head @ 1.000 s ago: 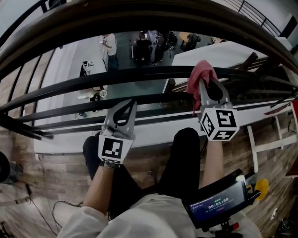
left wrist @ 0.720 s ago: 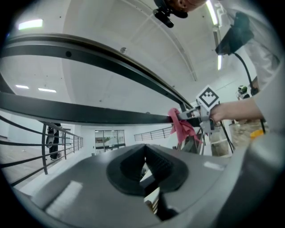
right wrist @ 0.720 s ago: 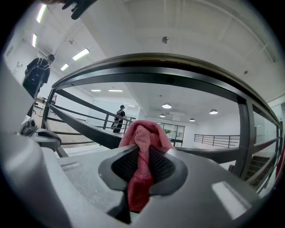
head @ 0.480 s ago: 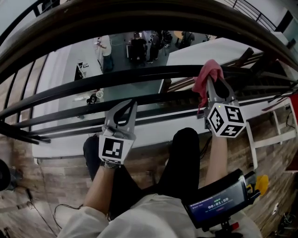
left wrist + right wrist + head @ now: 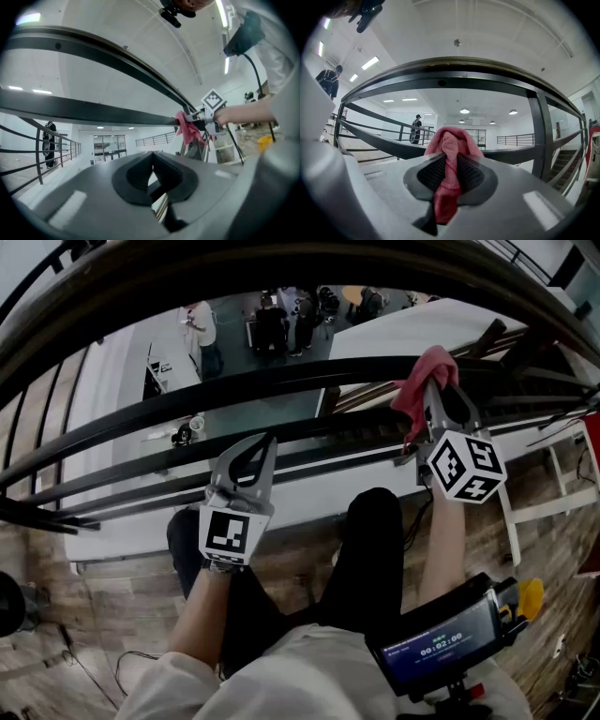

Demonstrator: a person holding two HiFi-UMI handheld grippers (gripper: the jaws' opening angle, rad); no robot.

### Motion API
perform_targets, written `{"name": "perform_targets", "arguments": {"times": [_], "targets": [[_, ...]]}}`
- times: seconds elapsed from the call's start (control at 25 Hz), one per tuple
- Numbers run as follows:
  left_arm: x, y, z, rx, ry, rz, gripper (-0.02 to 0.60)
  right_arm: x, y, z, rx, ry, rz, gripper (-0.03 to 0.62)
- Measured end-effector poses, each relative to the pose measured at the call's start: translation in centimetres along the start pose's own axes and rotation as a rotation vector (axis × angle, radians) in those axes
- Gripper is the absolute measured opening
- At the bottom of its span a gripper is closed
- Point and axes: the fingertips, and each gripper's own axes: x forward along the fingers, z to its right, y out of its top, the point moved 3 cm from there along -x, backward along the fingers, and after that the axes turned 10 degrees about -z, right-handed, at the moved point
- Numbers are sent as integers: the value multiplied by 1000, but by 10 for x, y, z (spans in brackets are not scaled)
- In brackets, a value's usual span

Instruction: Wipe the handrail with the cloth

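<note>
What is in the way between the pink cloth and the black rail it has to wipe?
Nothing visible. The right tongs are shut on the pink cloth, and the cloth sits right up at the black rail, with no object between them. The left tongs are shut, empty, and off to the side.

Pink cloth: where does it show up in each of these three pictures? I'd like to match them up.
Head view: the pink cloth is at upper right, clamped in the right gripper's tongs, at the dark metal handrail.
Left gripper view: right of centre, at that same rail.
Right gripper view: low centre, pinched between the tongs.
Shared landmark: the dark rail, seen in all three.
</note>
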Motion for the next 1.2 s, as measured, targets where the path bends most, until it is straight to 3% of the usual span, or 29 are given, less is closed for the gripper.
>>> {"name": "perform_targets", "arguments": {"times": [0.16,0.44,0.72,1.04,1.2], "targets": [[9,-3,8,33,-22,-16,6,0,-2,19,27,-35,4,61],[20,-1,17,3,-42,-21,6,-4,-4,58,47,-103,-20,63],[35,-8,25,49,-80,-44,6,-5,-5,80,49,-135,-13,63],[43,-5,33,47,-99,-45,6,-9,-4,119,71,-202,-13,64],[47,0,37,-2,-100,-38,6,-11,-4,137,76,-240,-16,63]]}}
